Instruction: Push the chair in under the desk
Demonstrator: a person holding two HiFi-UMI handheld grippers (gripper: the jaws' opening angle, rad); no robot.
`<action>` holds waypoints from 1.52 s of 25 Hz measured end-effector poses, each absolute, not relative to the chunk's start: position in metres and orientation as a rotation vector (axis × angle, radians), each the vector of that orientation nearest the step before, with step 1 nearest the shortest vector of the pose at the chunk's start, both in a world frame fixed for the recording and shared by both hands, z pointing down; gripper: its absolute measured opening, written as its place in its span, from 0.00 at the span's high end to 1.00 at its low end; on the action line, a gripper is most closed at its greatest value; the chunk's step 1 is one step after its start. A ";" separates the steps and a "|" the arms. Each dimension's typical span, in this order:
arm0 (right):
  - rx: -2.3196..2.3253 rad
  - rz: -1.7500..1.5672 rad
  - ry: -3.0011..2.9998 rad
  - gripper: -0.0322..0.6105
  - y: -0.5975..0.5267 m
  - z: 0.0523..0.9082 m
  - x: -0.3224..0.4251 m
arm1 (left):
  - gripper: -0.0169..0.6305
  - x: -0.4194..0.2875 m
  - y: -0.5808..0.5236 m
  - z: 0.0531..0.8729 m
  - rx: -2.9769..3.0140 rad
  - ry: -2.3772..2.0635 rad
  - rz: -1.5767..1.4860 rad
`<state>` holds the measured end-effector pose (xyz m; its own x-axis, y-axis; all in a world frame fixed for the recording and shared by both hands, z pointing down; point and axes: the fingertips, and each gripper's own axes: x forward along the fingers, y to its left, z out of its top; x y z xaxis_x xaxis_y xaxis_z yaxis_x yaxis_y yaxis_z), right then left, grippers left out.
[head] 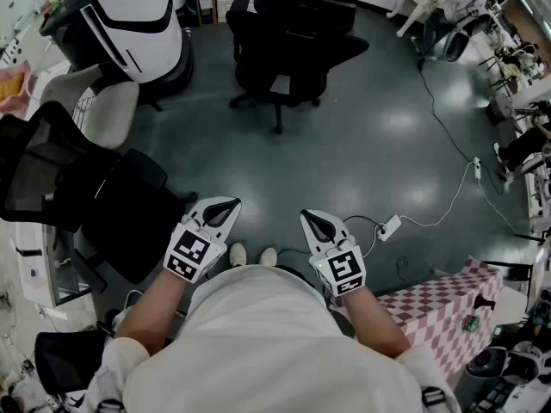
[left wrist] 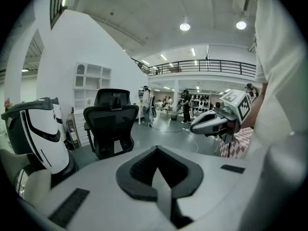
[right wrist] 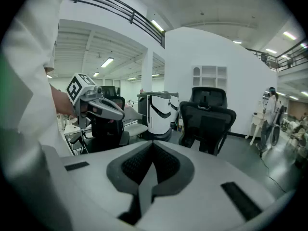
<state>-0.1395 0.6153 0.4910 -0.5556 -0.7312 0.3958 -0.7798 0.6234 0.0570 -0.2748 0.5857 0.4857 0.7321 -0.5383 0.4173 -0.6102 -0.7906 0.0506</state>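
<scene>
A black office chair (head: 288, 41) stands out on the dark floor ahead of me; it also shows in the left gripper view (left wrist: 110, 124) and the right gripper view (right wrist: 207, 119). A second black mesh chair (head: 77, 188) sits at my left, beside a white desk (head: 30, 265) at the frame's edge. I hold both grippers at waist height, pointing forward, far from either chair. My left gripper (head: 225, 206) (left wrist: 156, 170) is shut with nothing in it. My right gripper (head: 312, 220) (right wrist: 151, 165) is likewise shut and holds nothing.
A white and black machine (head: 129, 24) stands at the back left, with a pale chair (head: 103, 110) in front of it. A cable with a power strip (head: 389, 227) lies on the floor to my right. A checkered table (head: 448, 304) is at the right front.
</scene>
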 end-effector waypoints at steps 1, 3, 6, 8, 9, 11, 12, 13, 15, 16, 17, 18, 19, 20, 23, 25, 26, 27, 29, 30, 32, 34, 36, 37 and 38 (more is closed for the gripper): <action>1.199 0.176 -2.469 0.95 0.616 0.489 -0.136 | 0.98 -0.269 0.588 0.483 2.745 -0.916 0.585; 1.188 0.172 -2.473 0.95 0.617 0.485 -0.129 | 0.98 -0.259 0.592 0.479 2.739 -0.909 0.598; 1.167 0.155 -2.478 0.95 0.619 0.482 -0.120 | 0.98 -0.249 0.595 0.477 2.739 -0.910 0.607; 1.146 0.146 -2.483 0.95 0.620 0.481 -0.115 | 0.98 -0.244 0.596 0.477 2.738 -0.914 0.613; 1.133 0.147 -2.486 0.95 0.619 0.482 -0.112 | 0.98 -0.241 0.596 0.477 2.738 -0.916 0.618; 1.099 0.148 -2.482 0.95 0.618 0.484 -0.106 | 0.98 -0.233 0.596 0.477 2.749 -0.905 0.644; 1.082 0.136 -2.473 0.95 0.616 0.484 -0.102 | 0.98 -0.229 0.595 0.477 2.762 -0.890 0.674; 1.061 0.114 -2.459 0.95 0.613 0.484 -0.097 | 0.98 -0.224 0.595 0.477 2.782 -0.874 0.721; 0.992 0.040 -2.422 0.94 0.605 0.484 -0.086 | 0.98 -0.218 0.590 0.476 2.843 -0.848 0.873; 0.946 -0.006 -2.400 0.94 0.599 0.483 -0.080 | 0.92 -0.216 0.585 0.475 2.879 -0.836 0.966; 0.901 -0.049 -2.377 0.91 0.593 0.481 -0.076 | 0.85 -0.213 0.580 0.472 2.912 -0.825 1.053; 0.859 -0.085 -2.357 0.88 0.587 0.479 -0.071 | 0.83 -0.211 0.573 0.468 2.941 -0.818 1.122; 0.822 -0.113 -2.341 0.88 0.581 0.477 -0.068 | 0.83 -0.208 0.567 0.464 2.964 -0.815 1.171; 0.793 -0.139 -2.328 0.86 0.575 0.473 -0.065 | 0.83 -0.206 0.560 0.459 2.983 -0.813 1.203; 0.743 -0.210 -2.319 0.83 0.558 0.454 -0.064 | 0.82 -0.200 0.541 0.442 3.024 -0.810 1.262; 0.731 -0.235 -2.322 0.80 0.549 0.443 -0.067 | 0.81 -0.197 0.530 0.432 3.040 -0.802 1.281; 0.729 -0.247 -2.321 0.80 0.544 0.439 -0.069 | 0.80 -0.196 0.525 0.429 3.047 -0.795 1.282; 0.728 -0.259 -2.318 0.80 0.538 0.435 -0.071 | 0.80 -0.195 0.520 0.427 3.054 -0.785 1.280; 0.728 -0.278 -2.307 0.80 0.526 0.431 -0.075 | 0.79 -0.192 0.508 0.423 3.071 -0.767 1.274; 0.729 -0.285 -2.302 0.80 0.520 0.429 -0.078 | 0.79 -0.191 0.502 0.422 3.079 -0.758 1.270; 0.731 -0.290 -2.292 0.80 0.507 0.429 -0.081 | 0.79 -0.191 0.489 0.423 3.089 -0.740 1.259; 0.732 -0.286 -2.273 0.80 0.493 0.430 -0.082 | 0.79 -0.193 0.473 0.424 3.099 -0.723 1.238; 0.741 -0.280 -2.252 0.80 0.477 0.431 -0.083 | 0.78 -0.195 0.455 0.423 3.112 -0.709 1.213; 0.750 -0.277 -2.245 0.80 0.469 0.431 -0.083 | 0.78 -0.198 0.445 0.422 3.119 -0.703 1.205; 0.761 -0.273 -2.240 0.80 0.459 0.430 -0.084 | 0.78 -0.200 0.434 0.421 3.125 -0.698 1.199</action>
